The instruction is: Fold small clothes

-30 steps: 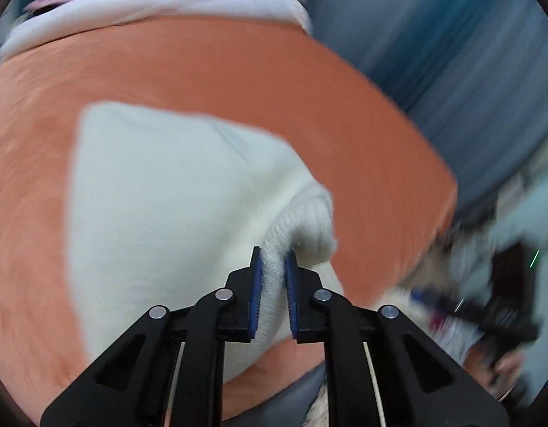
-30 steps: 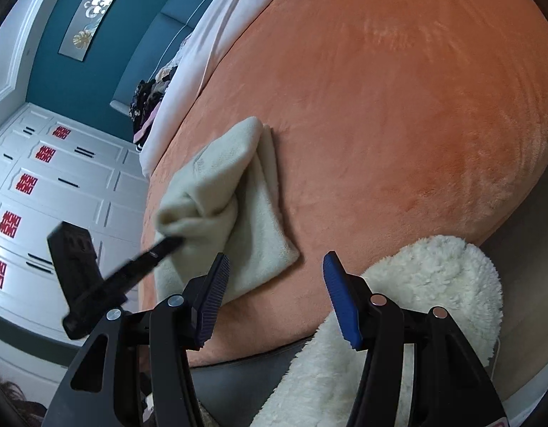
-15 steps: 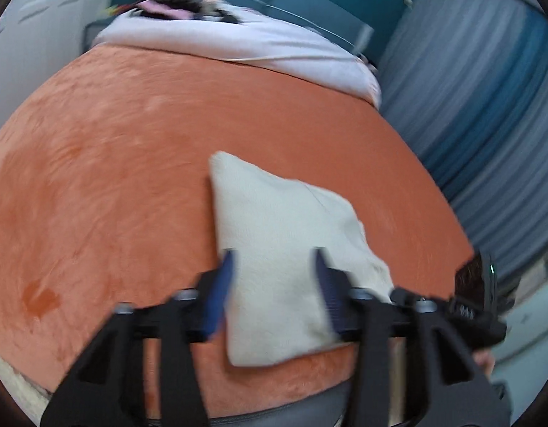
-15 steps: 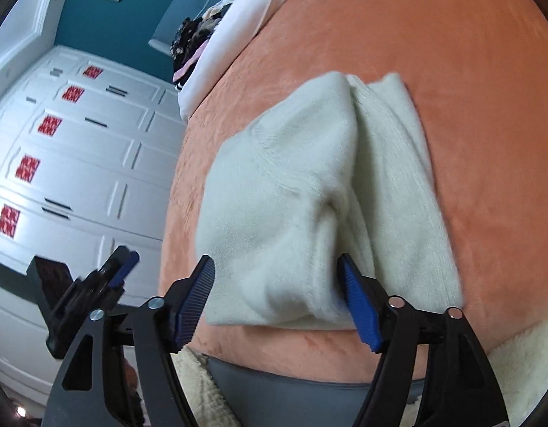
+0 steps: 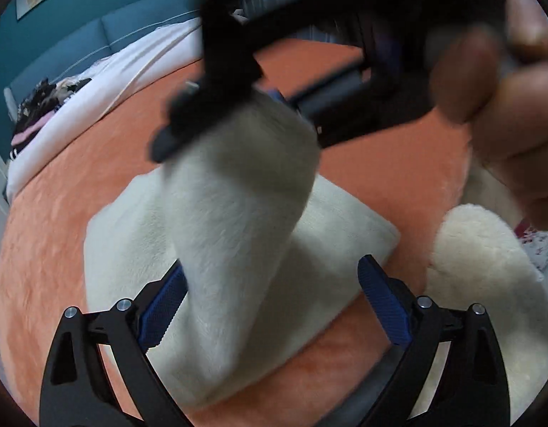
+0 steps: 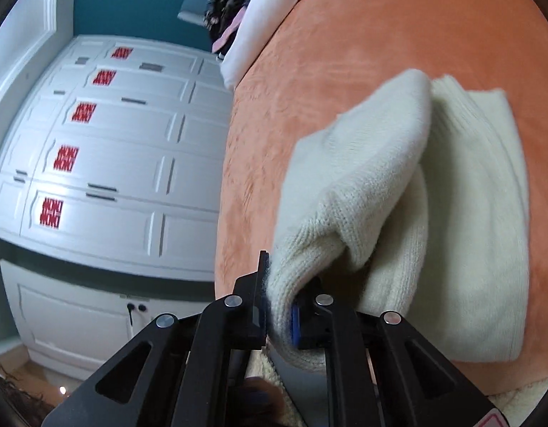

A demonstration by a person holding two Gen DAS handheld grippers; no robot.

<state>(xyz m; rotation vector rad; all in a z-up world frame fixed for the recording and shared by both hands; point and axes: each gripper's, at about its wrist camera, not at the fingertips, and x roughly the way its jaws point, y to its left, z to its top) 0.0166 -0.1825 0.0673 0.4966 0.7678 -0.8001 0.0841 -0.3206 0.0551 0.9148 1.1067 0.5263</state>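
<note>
A cream knitted garment (image 5: 238,220) lies partly folded on the orange bedspread (image 5: 60,185) near the bed's front edge. My right gripper (image 6: 279,315) is shut on a ribbed edge of the garment (image 6: 362,185) and lifts that part off the bed. In the left wrist view the right gripper (image 5: 217,82) shows at the top, holding the raised flap. My left gripper (image 5: 270,306) is open, its blue pads either side of the hanging flap, gripping nothing.
A fluffy cream rug or cushion (image 5: 487,267) sits at the bed's front right. White pillows and a pile of dark clothes (image 5: 42,106) lie at the head of the bed. White wardrobe doors (image 6: 113,163) stand to the left.
My left gripper let go of the garment and opened. My right gripper moved in, closed on the garment's edge and lifted it.
</note>
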